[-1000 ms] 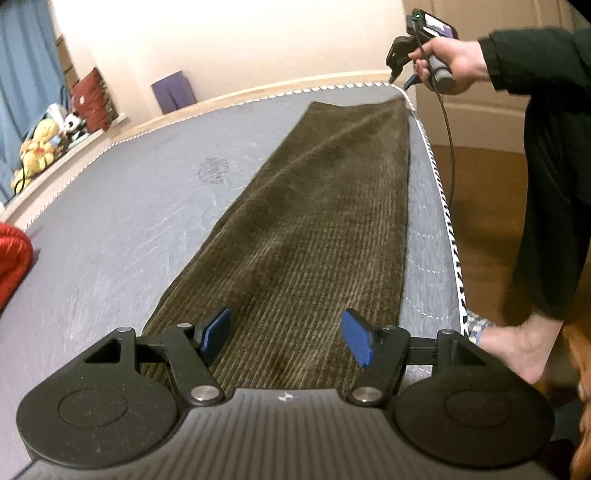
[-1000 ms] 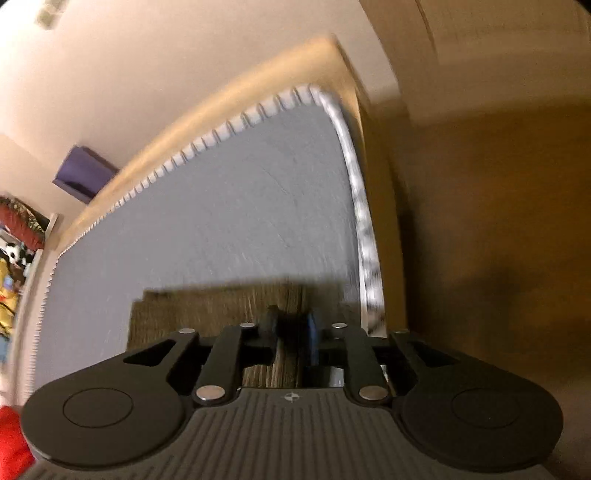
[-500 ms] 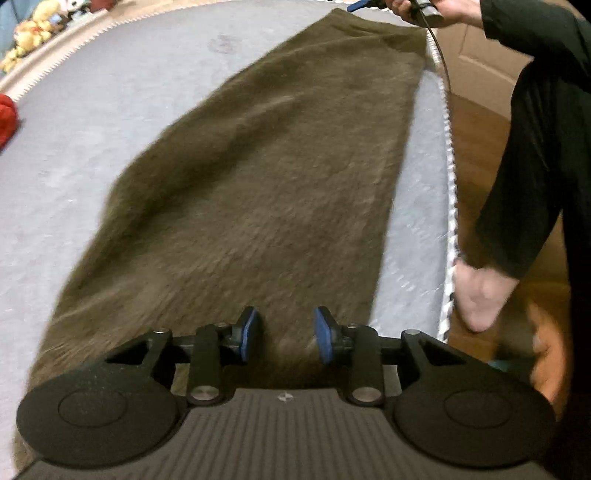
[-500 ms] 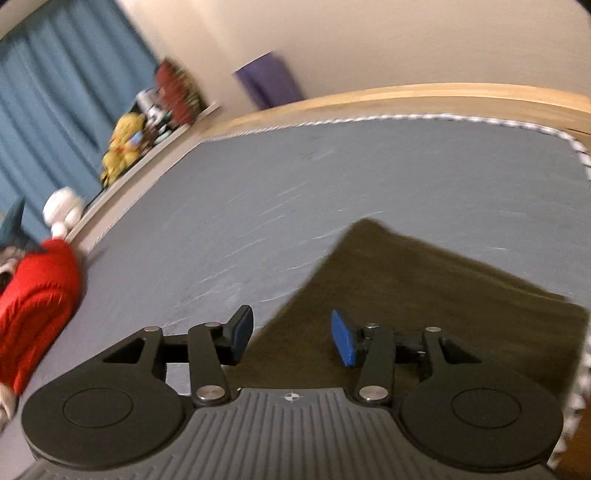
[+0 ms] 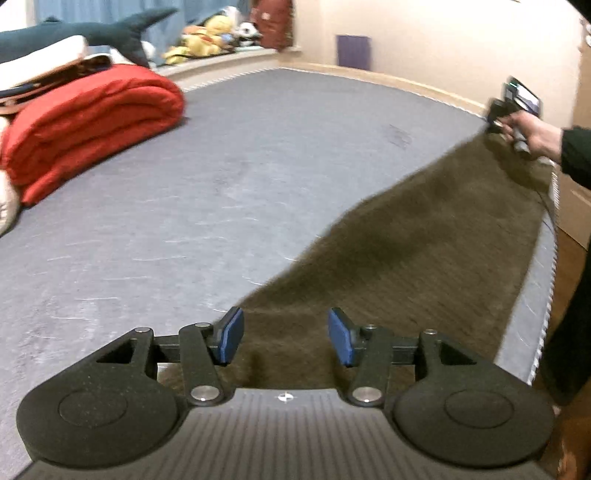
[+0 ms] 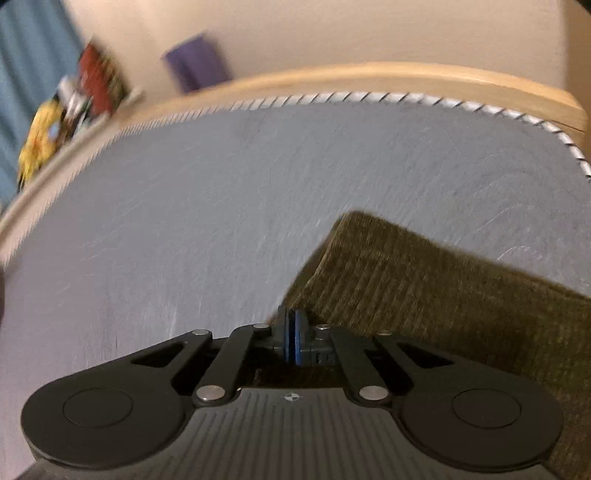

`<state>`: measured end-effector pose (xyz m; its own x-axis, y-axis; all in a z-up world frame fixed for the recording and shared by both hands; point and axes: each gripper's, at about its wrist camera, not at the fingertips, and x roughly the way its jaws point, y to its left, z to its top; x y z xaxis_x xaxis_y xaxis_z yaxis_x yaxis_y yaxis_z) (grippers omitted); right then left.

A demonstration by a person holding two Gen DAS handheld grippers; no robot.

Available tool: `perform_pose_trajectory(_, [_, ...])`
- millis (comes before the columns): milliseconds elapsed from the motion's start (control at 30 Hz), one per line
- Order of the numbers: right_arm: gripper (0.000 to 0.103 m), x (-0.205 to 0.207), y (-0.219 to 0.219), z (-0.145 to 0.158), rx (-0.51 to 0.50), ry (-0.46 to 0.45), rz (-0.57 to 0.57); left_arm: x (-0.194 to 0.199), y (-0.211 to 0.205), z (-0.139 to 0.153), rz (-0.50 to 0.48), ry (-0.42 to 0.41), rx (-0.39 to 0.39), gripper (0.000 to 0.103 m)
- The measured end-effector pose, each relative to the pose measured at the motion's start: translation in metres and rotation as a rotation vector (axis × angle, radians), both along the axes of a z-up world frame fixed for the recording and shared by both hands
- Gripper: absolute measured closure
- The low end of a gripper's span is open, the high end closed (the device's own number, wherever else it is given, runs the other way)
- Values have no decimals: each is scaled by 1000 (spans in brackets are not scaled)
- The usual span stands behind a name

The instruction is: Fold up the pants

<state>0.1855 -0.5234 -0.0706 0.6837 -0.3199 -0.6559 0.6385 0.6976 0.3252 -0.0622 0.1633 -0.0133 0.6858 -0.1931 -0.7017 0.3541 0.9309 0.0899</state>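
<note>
Pants (image 5: 424,251) lay lengthwise along the grey mattress (image 5: 221,184) edge, brown and ribbed; the left gripper (image 5: 286,338) hovered over their near end, jaws opening with cloth beneath, not pinched; farther off, the right gripper (image 6: 291,341) was shut at the far end's edge, any pinch unclear; a red blanket (image 5: 85,122) sat beyond.

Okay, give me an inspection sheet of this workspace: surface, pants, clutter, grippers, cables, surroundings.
Surface: grey mattress, bare.
Job's things: brown pants laid flat along the mattress edge.
Clutter: folded red blanket, shark plush.
Grippers: left gripper opening over the pants, pads not pressing; right gripper shut at the pants' edge, cloth between pads unclear.
Cables: thin cable below the right hand.
Surroundings: stuffed toys on a sill, wooden bed frame.
</note>
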Motion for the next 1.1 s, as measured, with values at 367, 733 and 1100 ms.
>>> perform_pose_trajectory(367, [89, -15, -1, 7, -31, -62, 48, 16, 56, -22, 322, 213, 50, 93])
perform_pose_trajectory(733, [53, -35, 87, 61, -77, -133, 365, -24, 80, 3, 510, 111, -35, 18])
perform_pose_trajectory(1100, [43, -91, 251, 102, -168, -171, 896, -57, 110, -5, 568, 199, -226, 78])
